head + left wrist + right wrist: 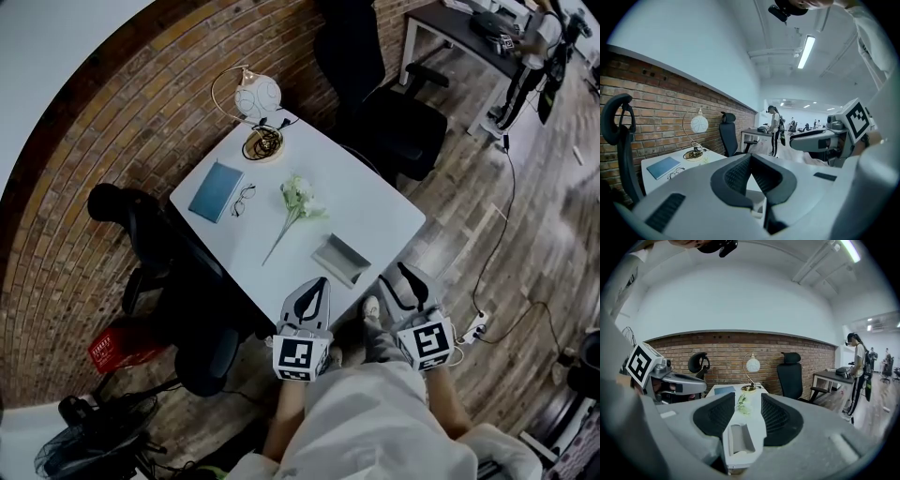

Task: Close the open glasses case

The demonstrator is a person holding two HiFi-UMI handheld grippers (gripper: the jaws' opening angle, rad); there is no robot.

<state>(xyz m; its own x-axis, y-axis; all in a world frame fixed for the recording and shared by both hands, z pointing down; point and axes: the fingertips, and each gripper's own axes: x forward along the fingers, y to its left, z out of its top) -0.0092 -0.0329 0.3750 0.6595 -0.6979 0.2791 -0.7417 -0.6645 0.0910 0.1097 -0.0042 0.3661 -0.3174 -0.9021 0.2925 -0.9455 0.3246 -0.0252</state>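
Open glasses case (339,259) on white table (375,211), close to near edge, just ahead of L claw (321,284) and ahead-left of R claw (394,277), touched by neither. L claw pinched together at tips, nothing between. R claw parted, nothing gripped, w/ case framed in gap but well short of pads. Both claws held low off table's near edge, at person's front. Risks, as judged: skating or spinning of a prob. light, slick case under a one-sided nudge on lid w/o base braced; if shoved back toward claws, a drop off near edge. Lid pressed off-centre: likely twist, no latch. Pad left inside hollow as lid comes down: a pinch, or case dragged along on withdrawal. Wire-rim glasses (243,199) well beyond both claws, beside blue notebook (217,190), not in case, so no fouling from frames. Flower sprig (298,199) beyond case, apart from it. Orientation: hollow facing up; long axis approx. parallel to near table edge, running crosswise in front of L claw and roughly end-on to R claw, i.e. one short end toward R claw. Hinge side not clear from either view.
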